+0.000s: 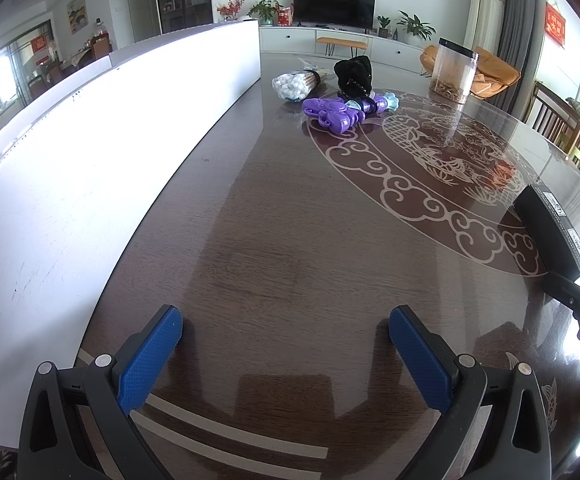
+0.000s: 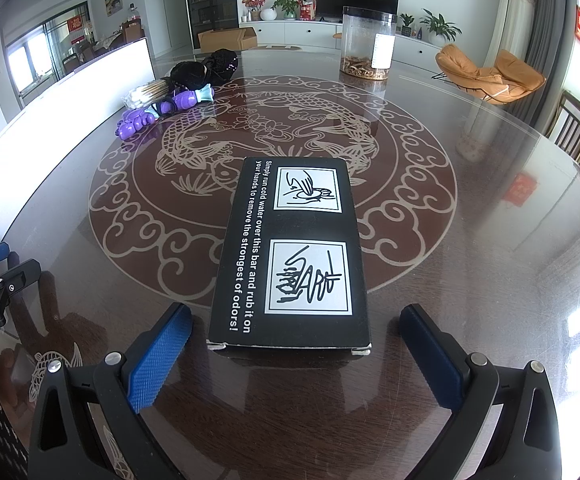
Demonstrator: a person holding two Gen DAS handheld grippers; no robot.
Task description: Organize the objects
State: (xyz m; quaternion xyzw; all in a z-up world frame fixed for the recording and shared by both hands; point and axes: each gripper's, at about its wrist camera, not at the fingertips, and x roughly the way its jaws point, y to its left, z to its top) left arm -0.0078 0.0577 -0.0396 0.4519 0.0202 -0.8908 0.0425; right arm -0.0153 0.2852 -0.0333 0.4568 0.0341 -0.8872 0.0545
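A dark wooden table (image 2: 470,240) under a glossy top bears a pale fish-and-cloud medallion. On it lie a black printed box (image 2: 290,256), a purple toy (image 2: 136,122), a cotton-swab bundle (image 2: 146,92), a black pouch (image 2: 204,66) — and a clear canister (image 2: 366,44), upright, well apart.

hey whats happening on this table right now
A person holds two grippers over a dark glass-topped table. The right hand-held gripper is open, straddling the near end of a flat black cardboard box without gripping it. The left hand-held gripper is open over bare tabletop. Purple plastic toys lie farther back.
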